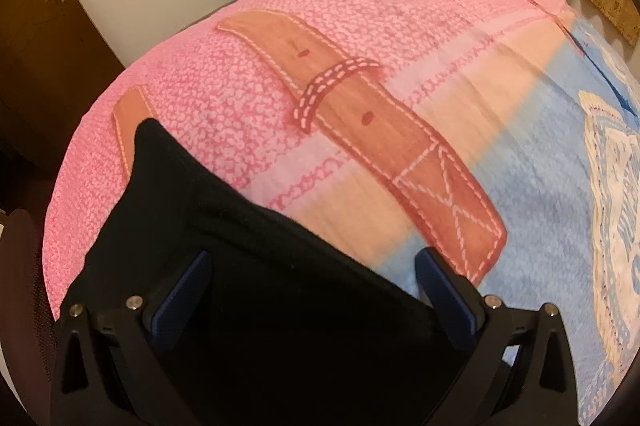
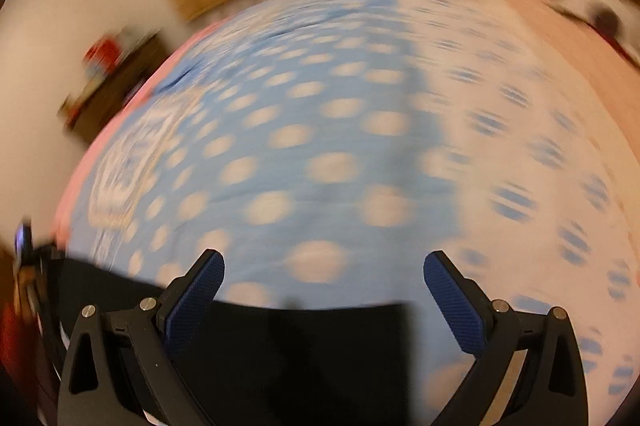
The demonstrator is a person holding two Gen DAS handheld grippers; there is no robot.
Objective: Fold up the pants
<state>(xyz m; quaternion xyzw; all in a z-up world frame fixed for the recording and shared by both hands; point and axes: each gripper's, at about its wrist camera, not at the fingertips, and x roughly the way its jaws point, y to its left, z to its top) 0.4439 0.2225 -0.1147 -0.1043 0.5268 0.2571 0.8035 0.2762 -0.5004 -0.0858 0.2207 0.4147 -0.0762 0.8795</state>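
Black pants (image 1: 248,266) fill my near view, spread flat on the bed (image 1: 280,37) for folding. My left claw (image 1: 312,274) and right claw (image 2: 324,276) gape wide over the cloth, gripping nothing.

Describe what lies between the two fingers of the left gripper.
In the left wrist view, black pants fabric fills the gap of the open left gripper, spreading past the left finger over the pink bedspread.

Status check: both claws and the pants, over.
Left claw open, black pants lying between its fingers, not pinched. Right claw open above the pants' edge; that view is blurred. Patterned bedsheet ahead, nothing seen in the way.
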